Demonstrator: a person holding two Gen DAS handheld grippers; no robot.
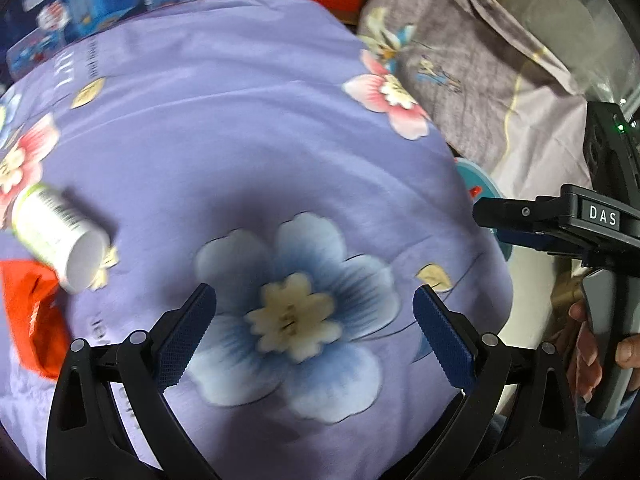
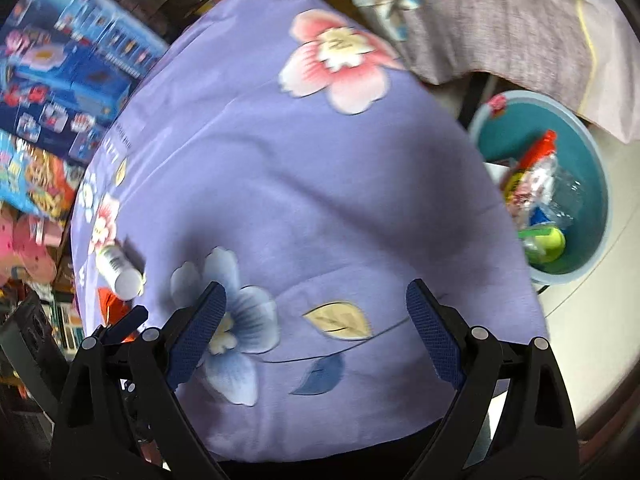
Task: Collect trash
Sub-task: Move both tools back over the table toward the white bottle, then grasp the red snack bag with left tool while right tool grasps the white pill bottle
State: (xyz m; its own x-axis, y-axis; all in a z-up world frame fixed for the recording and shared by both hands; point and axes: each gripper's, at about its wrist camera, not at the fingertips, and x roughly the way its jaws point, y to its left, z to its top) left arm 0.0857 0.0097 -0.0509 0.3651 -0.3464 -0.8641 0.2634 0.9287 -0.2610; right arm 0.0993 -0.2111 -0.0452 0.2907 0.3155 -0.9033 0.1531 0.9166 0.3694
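Surface: purple flowered cloth (image 1: 240, 128) drapes the bench, toy boxes behind its far edge.
Left tongs (image 1: 314, 336): spread wide, nothing between them, over the blue flower print.
Right tongs (image 2: 316, 336): spread wide too, empty, nearer the bench's right edge.
White bottle (image 1: 60, 236): lies on its side near the left edge, long axis slanting, flat end toward the tongs; the left hand looks nearer.
Red wrapper (image 1: 32, 316): just beside the bottle.
Teal bin (image 2: 592, 184): off the right edge, already holding trash.

Soft, even indoor light, faint shadows on the purple cloth (image 1: 240, 128), motion blur, dark fisheye-bent corners.
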